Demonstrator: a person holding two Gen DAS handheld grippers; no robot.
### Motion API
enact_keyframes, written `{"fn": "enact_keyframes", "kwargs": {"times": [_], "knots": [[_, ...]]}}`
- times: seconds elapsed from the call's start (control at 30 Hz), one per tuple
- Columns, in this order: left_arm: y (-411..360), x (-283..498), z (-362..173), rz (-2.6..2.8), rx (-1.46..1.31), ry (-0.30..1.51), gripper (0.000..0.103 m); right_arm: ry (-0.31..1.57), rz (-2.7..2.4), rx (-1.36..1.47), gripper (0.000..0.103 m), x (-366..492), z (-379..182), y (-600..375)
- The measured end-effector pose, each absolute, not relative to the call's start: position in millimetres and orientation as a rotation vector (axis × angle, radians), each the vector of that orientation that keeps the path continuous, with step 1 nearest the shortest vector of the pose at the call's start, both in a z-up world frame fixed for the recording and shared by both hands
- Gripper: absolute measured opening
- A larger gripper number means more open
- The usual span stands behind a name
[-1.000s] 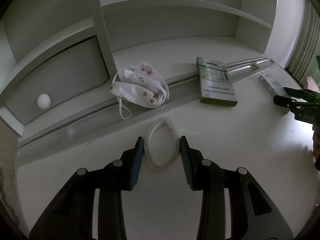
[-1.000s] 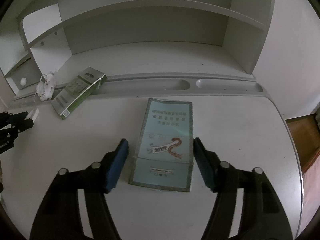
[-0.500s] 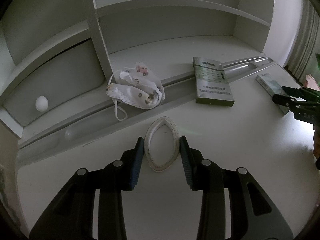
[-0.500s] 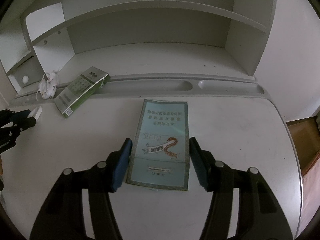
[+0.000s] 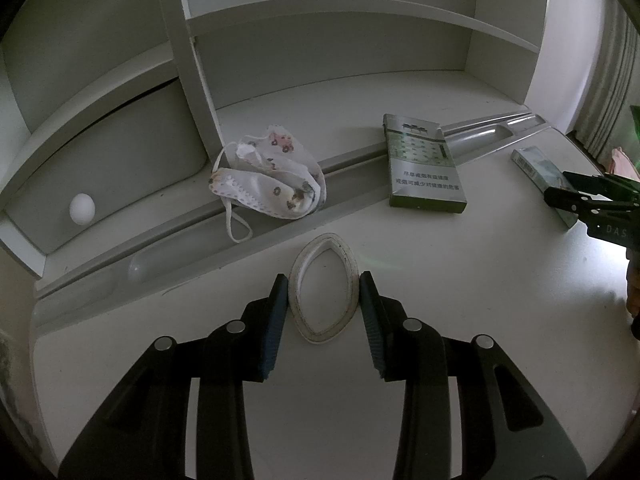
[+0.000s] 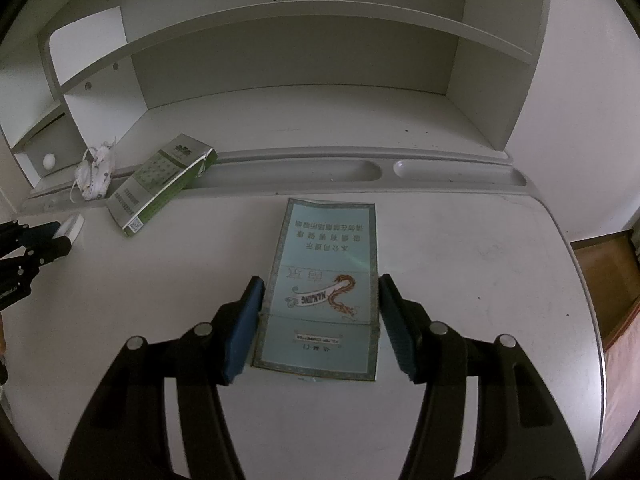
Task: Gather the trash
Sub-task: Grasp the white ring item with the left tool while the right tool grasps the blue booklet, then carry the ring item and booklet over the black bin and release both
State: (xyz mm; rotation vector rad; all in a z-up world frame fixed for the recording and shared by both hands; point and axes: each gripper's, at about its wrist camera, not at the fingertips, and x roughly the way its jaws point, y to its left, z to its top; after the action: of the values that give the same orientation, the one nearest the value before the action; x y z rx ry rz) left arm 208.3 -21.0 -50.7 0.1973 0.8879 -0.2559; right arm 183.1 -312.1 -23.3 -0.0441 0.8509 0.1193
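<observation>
Left gripper (image 5: pixel 323 305): jaws part-open, straddling white ring (image 5: pixel 323 286) flat on desk (image 5: pixel 460 320); pads just beside it, grip not confirmed. Ring looks light, flexible; pinch across narrow sides. Right gripper (image 6: pixel 319 319): jaws wide, bracketing blue carton (image 6: pixel 322 280) lying flat centre-desk. Carton likely light, crushable cardboard; squeeze long edges gently.

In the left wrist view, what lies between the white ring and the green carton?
Nothing: in the left wrist view only bare desk shows between the white ring and the green carton. The crumpled mask sits off to the left.
</observation>
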Motion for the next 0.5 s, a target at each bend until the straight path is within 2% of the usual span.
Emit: {"fn": "enact_keyframes", "kwargs": {"times": [0.3,0.5], "knots": [[-40.2,198.6,-31.9,-0.301,0.205,0.808,0.035,0.802,0.133,0.04,0.057,175.2,-15.0,-329.0],[-115.5,168.6,3.7,-0.423,0.245,0.727,0.035,0.713,0.159,0.106,0.057,132.0,19.5,-372.6]]}}
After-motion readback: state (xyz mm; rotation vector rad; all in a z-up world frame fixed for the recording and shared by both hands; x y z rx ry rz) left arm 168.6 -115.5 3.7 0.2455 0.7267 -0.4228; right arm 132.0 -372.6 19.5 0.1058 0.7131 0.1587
